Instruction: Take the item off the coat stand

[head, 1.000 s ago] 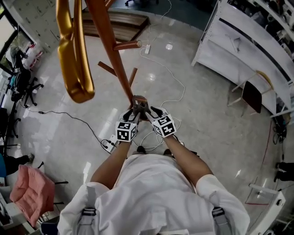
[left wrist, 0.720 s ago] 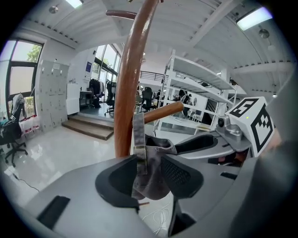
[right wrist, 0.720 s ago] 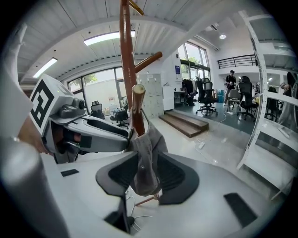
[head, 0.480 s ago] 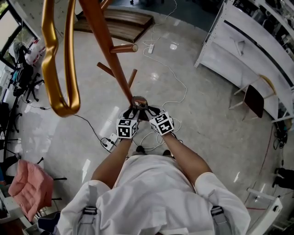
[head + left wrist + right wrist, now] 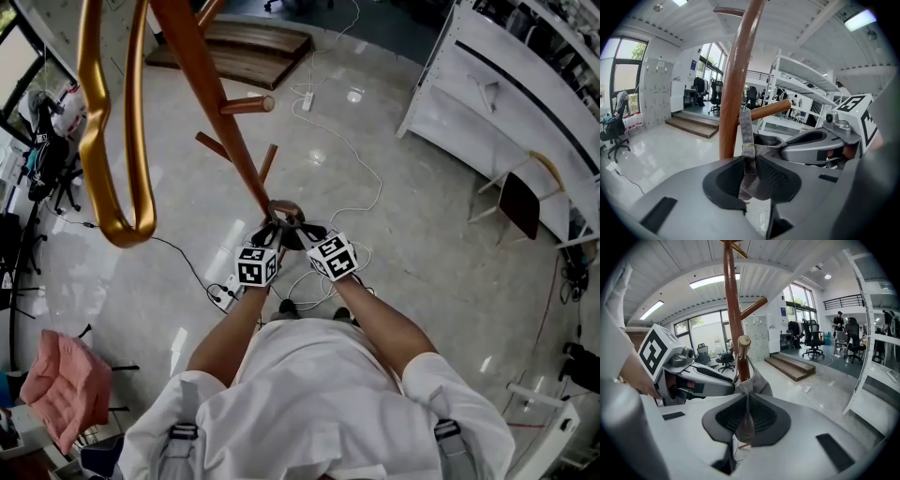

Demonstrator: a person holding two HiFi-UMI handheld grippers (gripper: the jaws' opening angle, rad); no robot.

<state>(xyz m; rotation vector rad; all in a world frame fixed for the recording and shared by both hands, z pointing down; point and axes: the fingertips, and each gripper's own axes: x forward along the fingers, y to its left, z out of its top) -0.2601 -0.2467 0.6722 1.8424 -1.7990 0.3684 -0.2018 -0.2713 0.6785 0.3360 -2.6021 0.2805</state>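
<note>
A small grey cloth bag (image 5: 285, 216) hangs by its strap on a low peg (image 5: 743, 357) of the brown wooden coat stand (image 5: 211, 98). Both grippers are at it from below. My left gripper (image 5: 750, 174) has the bag's strap and buckle (image 5: 748, 150) between its pads, which are closing onto the cloth. My right gripper (image 5: 746, 420) is closing too, with a thin fold of the bag (image 5: 746, 425) pinched between its pads. In the head view the left gripper (image 5: 266, 240) and right gripper (image 5: 306, 238) flank the bag just under the pole.
A golden curved loop (image 5: 111, 178) hangs close to the camera at upper left. Other pegs (image 5: 246, 105) stick out of the pole. Cables (image 5: 342, 145) and a power strip (image 5: 220, 296) lie on the floor. White shelving (image 5: 506, 84), a chair (image 5: 516, 195) and wooden steps (image 5: 246, 42) stand around.
Both grippers have drawn their jaws in around the bag at the peg. The hands have barely shifted; the golden loop has slid left in the view.
</note>
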